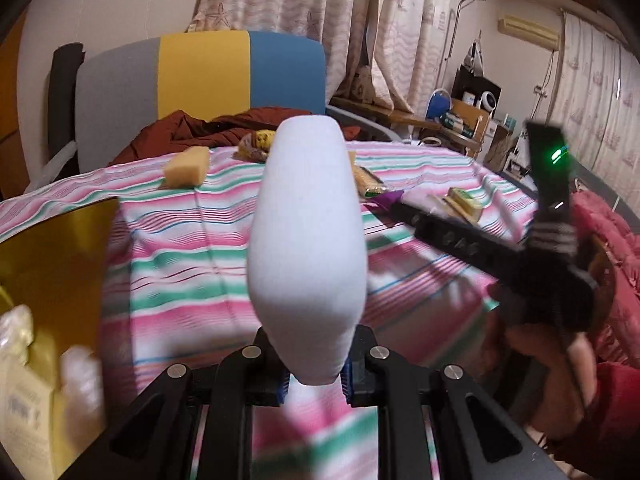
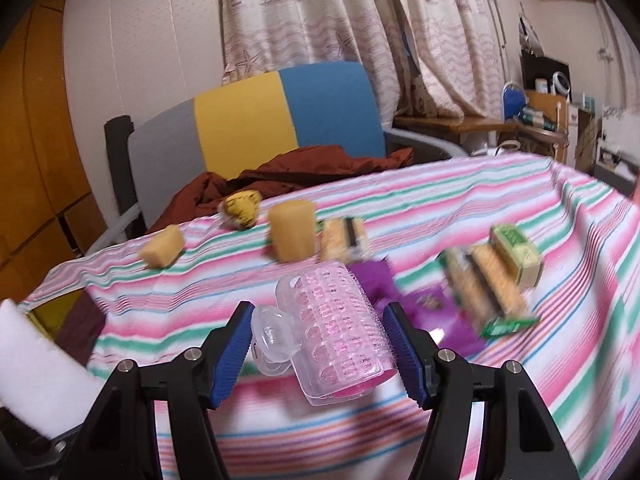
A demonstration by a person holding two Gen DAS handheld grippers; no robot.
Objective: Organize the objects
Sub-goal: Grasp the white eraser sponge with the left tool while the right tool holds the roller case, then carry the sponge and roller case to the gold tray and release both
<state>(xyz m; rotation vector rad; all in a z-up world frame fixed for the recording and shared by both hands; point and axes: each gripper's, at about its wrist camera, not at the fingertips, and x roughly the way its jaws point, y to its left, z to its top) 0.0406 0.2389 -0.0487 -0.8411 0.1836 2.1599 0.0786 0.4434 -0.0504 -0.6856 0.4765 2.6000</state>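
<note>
The striped tablecloth (image 2: pixel 280 428) is the biggest thing here, a soft cloth in pink, green and white bands, spread under and ahead of both sets of jaws. To the left of the left jaws sits a shiny gold box (image 1: pixel 56 264), stiff card by the look of it.

The left gripper (image 1: pixel 316 384) is clenched on a white foam sponge (image 1: pixel 308 248). The sponge sticks up and forward from between the jaws, squashed thin where it is pinched. It looks very light and squishy, so it should not slip or break (a pinch near one end seems enough).

The right gripper (image 2: pixel 320 356) grasps a pink hair roller (image 2: pixel 340 328) across its sides, between the blue ribbed pads (image 2: pixel 232 356). It is a prickly plastic tube with a clear clip on it. I think it is light, hollow and a bit bendy, so a soft squeeze is best.

Past the right jaws lie yellow sponge chunks (image 2: pixel 162 252), smaller and bumpy.
</note>
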